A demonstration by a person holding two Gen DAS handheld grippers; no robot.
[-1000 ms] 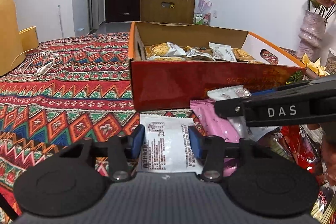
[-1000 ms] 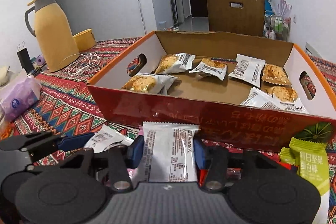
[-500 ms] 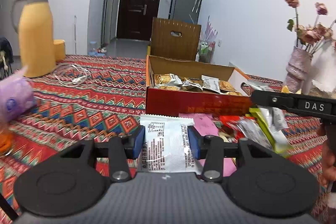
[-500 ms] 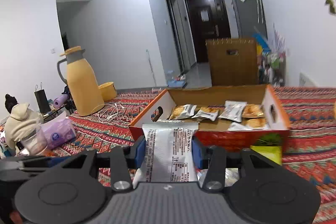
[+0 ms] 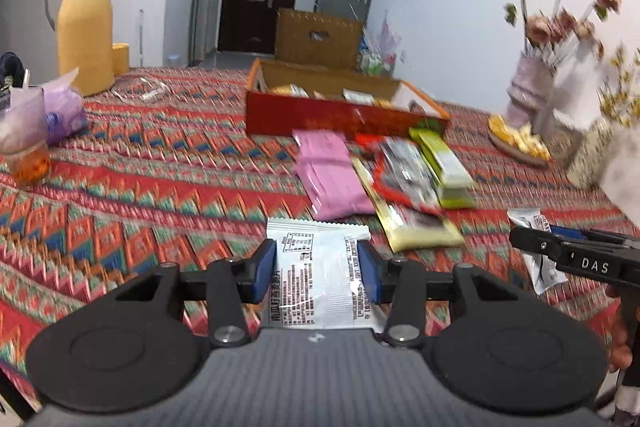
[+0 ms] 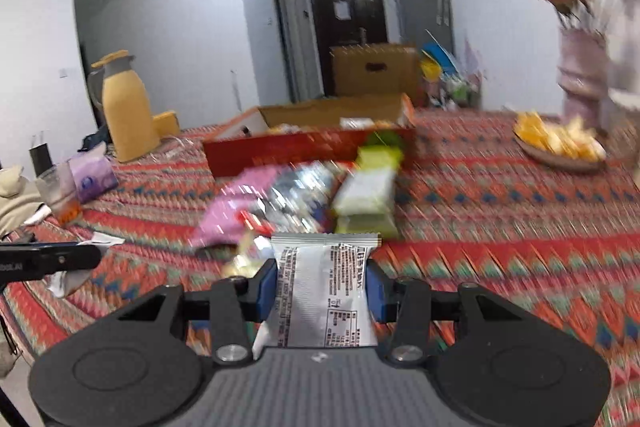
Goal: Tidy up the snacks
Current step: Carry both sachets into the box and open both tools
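Note:
My left gripper (image 5: pixel 317 275) is shut on a white printed snack packet (image 5: pixel 316 267), held above the patterned tablecloth. My right gripper (image 6: pixel 322 291) is shut on a second white snack packet (image 6: pixel 326 291), printed side up. That right gripper also shows at the right edge of the left wrist view (image 5: pixel 536 243) with its packet (image 5: pixel 538 259) hanging from it. The open red cardboard box (image 5: pixel 340 115) holding several wrapped snacks sits far ahead on the table. A pile of loose snacks lies in front of it: a pink pack (image 5: pixel 328 175), a red pack (image 5: pixel 404 175) and green packs (image 5: pixel 444 163).
A yellow thermos jug (image 5: pixel 84 27), a purple tissue pack (image 5: pixel 64 107) and a plastic cup with orange liquid (image 5: pixel 26 143) stand at the left. A vase of dried flowers (image 5: pixel 532 91) and a dish of yellow pieces (image 5: pixel 516 139) stand at the right.
Both grippers have pulled far back from the red box, each still holding its white packet. The box and the snack pile now look small and distant.

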